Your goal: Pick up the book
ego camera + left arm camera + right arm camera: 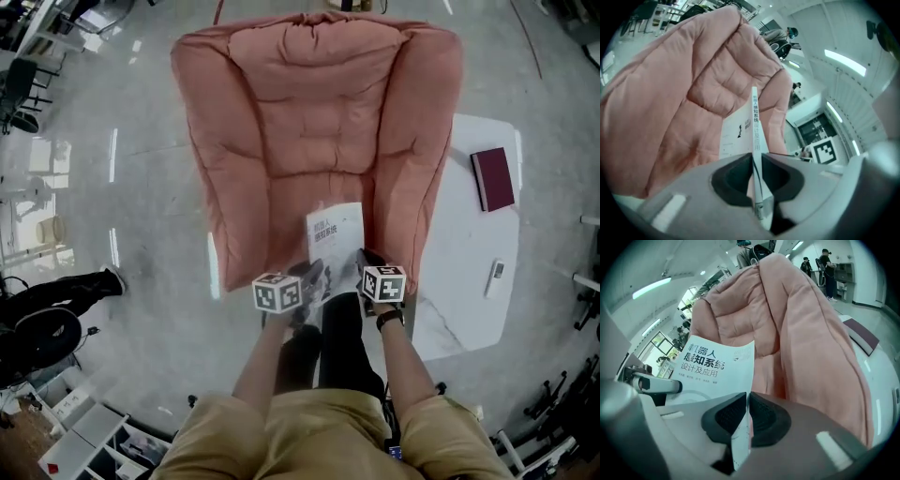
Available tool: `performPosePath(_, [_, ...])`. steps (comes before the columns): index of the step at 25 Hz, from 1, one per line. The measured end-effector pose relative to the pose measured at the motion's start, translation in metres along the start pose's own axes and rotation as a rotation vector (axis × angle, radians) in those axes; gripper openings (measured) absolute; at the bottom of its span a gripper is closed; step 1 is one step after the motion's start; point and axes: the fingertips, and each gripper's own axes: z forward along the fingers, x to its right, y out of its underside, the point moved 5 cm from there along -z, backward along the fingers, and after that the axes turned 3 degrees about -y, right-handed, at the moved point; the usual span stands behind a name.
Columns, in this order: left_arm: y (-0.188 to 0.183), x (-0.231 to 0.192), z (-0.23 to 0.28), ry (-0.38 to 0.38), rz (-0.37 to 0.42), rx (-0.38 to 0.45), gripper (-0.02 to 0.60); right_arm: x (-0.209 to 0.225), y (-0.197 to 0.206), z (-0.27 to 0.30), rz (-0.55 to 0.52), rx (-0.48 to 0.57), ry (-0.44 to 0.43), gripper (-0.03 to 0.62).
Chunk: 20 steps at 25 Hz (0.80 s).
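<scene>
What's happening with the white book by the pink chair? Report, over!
Left gripper shut on thin white paperback book, at its spine. Right gripper shut on its other edge. Book held over pink padded armchair. Nothing in the way.

Between the black fingers (725,417) the book (717,366) is white with dark print; beyond them the armchair (811,333) is pink.

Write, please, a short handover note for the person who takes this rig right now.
Left tool: shut on the white paperback, at its spine.
Right tool: shut on the same paperback, at the opposite edge.
Paperback: held by both tools before the pink armchair, apparently off the seat.
Done: grasp, seemingly the pickup too.
To do: keep both grips; no set-down place shown.
A dark red book lies on the white table.
</scene>
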Motion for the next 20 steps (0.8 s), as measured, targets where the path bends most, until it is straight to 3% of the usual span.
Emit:
performPosePath(5, [-0.032, 0.075, -0.077, 0.183, 0.113, 0.059, 0.044, -0.045, -0.027, -0.07, 0.007, 0.181, -0.119, 0.037])
performPosePath(10, [-0.063, 0.147, -0.161, 0.38, 0.258, 0.135, 0.046, -0.093, -0.062, -0.149, -0.045, 0.407, -0.337, 0.065])
performPosePath(11, [-0.067, 0.16, -0.18, 0.419, 0.287, 0.155, 0.046, -0.102, -0.069, -0.166, -0.052, 0.445, -0.389, 0.089])
performPosePath(13, [-0.074, 0.186, -0.219, 0.492, 0.342, 0.2, 0.046, -0.123, -0.08, -0.2, -0.087, 0.497, -0.485, 0.269])
performPosePath(14, [-0.077, 0.199, -0.237, 0.529, 0.376, 0.223, 0.046, -0.135, -0.086, -0.216, -0.12, 0.517, -0.527, 0.327])
performPosePath(15, [-0.078, 0.211, -0.256, 0.569, 0.416, 0.245, 0.046, -0.147, -0.091, -0.232, -0.159, 0.537, -0.57, 0.356])
performPosePath(18, [-0.069, 0.248, -0.313, 0.715, 0.567, 0.3, 0.046, -0.19, -0.098, -0.275, -0.265, 0.61, -0.685, 0.344])
performPosePath(20, [-0.056, 0.265, -0.349, 0.816, 0.66, 0.332, 0.046, -0.218, -0.096, -0.298, -0.298, 0.674, -0.734, 0.42])
